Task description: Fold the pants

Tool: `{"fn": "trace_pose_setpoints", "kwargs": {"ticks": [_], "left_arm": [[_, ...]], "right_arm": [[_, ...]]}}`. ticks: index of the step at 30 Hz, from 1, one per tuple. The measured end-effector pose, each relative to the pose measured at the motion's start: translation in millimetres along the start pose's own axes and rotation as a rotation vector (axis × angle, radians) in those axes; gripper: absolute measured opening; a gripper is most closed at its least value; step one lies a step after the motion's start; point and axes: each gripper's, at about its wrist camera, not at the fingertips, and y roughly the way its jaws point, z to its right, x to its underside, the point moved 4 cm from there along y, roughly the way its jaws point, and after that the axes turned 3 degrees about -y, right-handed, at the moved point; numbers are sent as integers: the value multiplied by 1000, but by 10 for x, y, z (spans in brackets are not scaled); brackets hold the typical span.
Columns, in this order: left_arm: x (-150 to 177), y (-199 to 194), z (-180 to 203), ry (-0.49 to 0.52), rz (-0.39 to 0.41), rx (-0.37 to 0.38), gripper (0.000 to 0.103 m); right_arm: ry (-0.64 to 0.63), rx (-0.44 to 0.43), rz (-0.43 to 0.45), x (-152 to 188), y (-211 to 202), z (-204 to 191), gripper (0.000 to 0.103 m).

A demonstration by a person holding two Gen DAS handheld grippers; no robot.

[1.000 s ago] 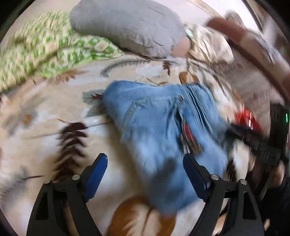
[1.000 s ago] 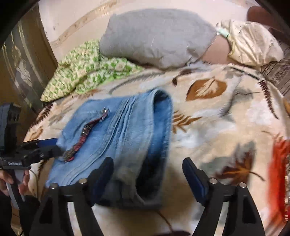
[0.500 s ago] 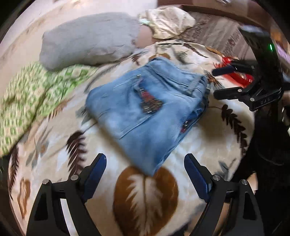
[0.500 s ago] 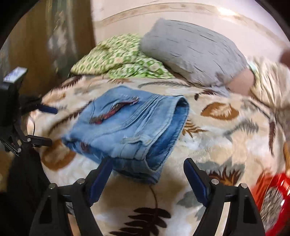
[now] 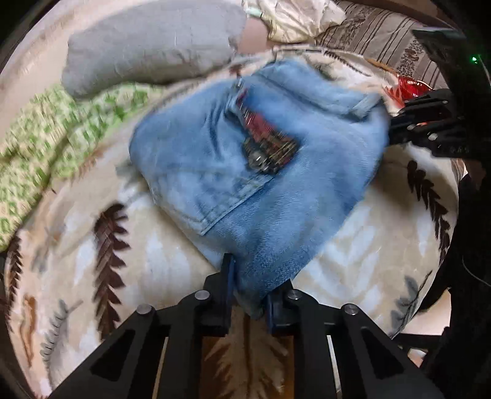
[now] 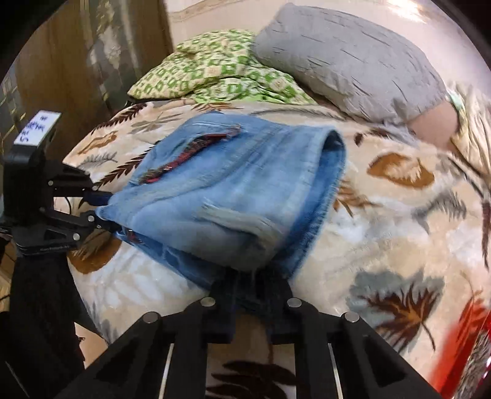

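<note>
Half a second ago wide and clear of the cloth; now left gripper (image 5: 248, 294) and right gripper (image 6: 254, 294) both clamped on corners of folded jeans (image 5: 260, 172) on blanket (image 5: 147, 276). Probably ready for lifting or another fold.

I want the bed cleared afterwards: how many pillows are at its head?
3. A grey pillow in the middle, a green-patterned pillow beside it near the wooden wall, and a cream pillow at the grey one's other end. More may lie out of view.
</note>
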Motion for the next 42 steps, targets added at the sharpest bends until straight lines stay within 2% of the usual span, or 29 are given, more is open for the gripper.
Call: {"fn": "trace_pose_setpoints", "kwargs": {"ticks": [2,6,9,11,13,14,15,16,17,18,21,25,29,33,36,38,40,41,42], "left_arm": [[35,19,-67,-20,5,29,18],[62,-40,-10,45,-6,-34,18],[55,-128,-26,12,15,-13,22],[86,-308,-44,-22,44,16,39],[99,-518,-120,-56,93,43,83],[78,-645,-193,-75,124,40,85],[57,-737,-260,-90,140,36,85],[22,-819,-345,-110,145,33,86],[-22,-911,-457,-138,141,29,86],[-60,-984,-552,-162,141,25,86],[-241,-1138,-847,-225,121,26,97],[-576,-1113,-1127,-286,86,44,98],[-911,-639,-1277,-403,13,149,98],[-1131,-47,-1396,-506,-55,180,98],[-1199,383,-1480,-575,-109,187,98],[-1230,601,-1490,-605,-136,219,98],[-1265,719,-1457,-603,-141,246,97],[-1292,759,-1420,-583,-136,256,91],[-1314,791,-1374,-555,-135,263,62]], "right_arm": [[43,-27,10,44,5,57,13],[56,-16,21,56,16,59,13],[61,-14,27,42,-12,42,14],[57,-6,35,28,-92,6,17],[48,10,36,17,-189,-3,20],[40,23,38,10,-253,-8,22],[34,31,46,-10,-337,7,34],[37,33,52,-26,-380,28,63],[49,38,65,-56,-439,65,80],[76,49,94,-98,-514,122,92],[157,6,152,-281,-647,259,92],[301,-88,151,-572,-565,442,92],[482,-187,90,-745,-208,635,92],[654,-315,35,-821,184,808,88],[665,-332,12,-881,368,844,73],[663,-317,-16,-914,496,892,64],[670,-327,-31,-946,618,936,32],[675,-334,-34,-963,666,952,29],[667,-337,-22,-992,703,958,20]]}}
